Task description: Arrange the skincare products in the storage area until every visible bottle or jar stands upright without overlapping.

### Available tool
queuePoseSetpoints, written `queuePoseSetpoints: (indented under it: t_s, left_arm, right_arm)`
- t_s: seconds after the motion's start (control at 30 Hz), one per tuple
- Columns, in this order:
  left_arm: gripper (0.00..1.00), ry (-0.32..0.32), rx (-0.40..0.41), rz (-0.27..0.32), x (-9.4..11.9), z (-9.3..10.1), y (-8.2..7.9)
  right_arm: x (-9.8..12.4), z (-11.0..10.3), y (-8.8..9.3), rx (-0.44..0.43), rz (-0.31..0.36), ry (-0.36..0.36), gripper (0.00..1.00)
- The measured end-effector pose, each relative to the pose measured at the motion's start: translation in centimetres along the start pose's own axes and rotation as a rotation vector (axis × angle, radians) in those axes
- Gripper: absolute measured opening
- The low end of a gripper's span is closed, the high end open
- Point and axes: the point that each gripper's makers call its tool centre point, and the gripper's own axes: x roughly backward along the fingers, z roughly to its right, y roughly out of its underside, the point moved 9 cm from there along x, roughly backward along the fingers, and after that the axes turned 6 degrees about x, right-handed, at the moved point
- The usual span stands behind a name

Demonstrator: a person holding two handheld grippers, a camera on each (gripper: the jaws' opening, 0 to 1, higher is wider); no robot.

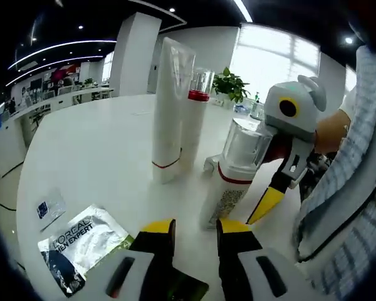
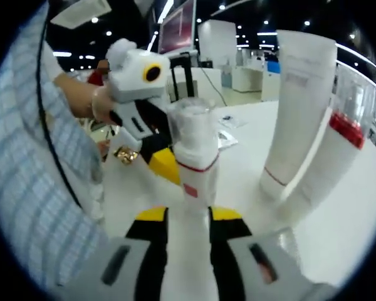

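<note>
A small white bottle (image 1: pixel 229 182) with a clear cap and a red band stands on the white table (image 1: pixel 100 150). My right gripper (image 2: pixel 188 214) is shut on this bottle (image 2: pixel 194 160) low on its body. In the left gripper view that right gripper (image 1: pixel 267 204) comes in from the right. My left gripper (image 1: pixel 196 229) sits just in front of the bottle's base, open, with nothing between its fingers. A tall white tube (image 1: pixel 169 106) stands on its cap, and a red-banded bottle (image 1: pixel 197 116) leans close against it. In the right gripper view the tube (image 2: pixel 297 106) and red-banded bottle (image 2: pixel 335 150) are at the right.
A L'Oreal sachet (image 1: pixel 81 241) and a smaller sachet (image 1: pixel 50 210) lie flat at the table's near left. A potted plant (image 1: pixel 230 84) stands at the far edge. A person's checked sleeve (image 1: pixel 344 188) fills the right side. The left gripper (image 2: pixel 138 75) is held by a hand (image 2: pixel 81 94).
</note>
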Motion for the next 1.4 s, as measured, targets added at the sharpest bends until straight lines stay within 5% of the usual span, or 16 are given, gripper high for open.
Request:
queuePoseSetpoints:
  t_s: [0.37, 0.6, 1.4]
  left_arm:
    - [0.27, -0.040, -0.012, -0.036, 0.1, -0.8, 0.7]
    - [0.23, -0.001, -0.053, -0.047, -0.6, 1.9, 1.5]
    - [0.16, -0.128, 0.035, 0.017, -3.8, 1.7, -0.3]
  right_arm:
    - [0.0, -0.1, 0.3, -0.026, 0.003, 0.005, 0.23]
    - [0.8, 0.5, 2.0, -0.070, -0.033, 0.067, 0.22]
    - [2.2, 0.6, 3.1, -0.134, -0.030, 0.146, 0.22]
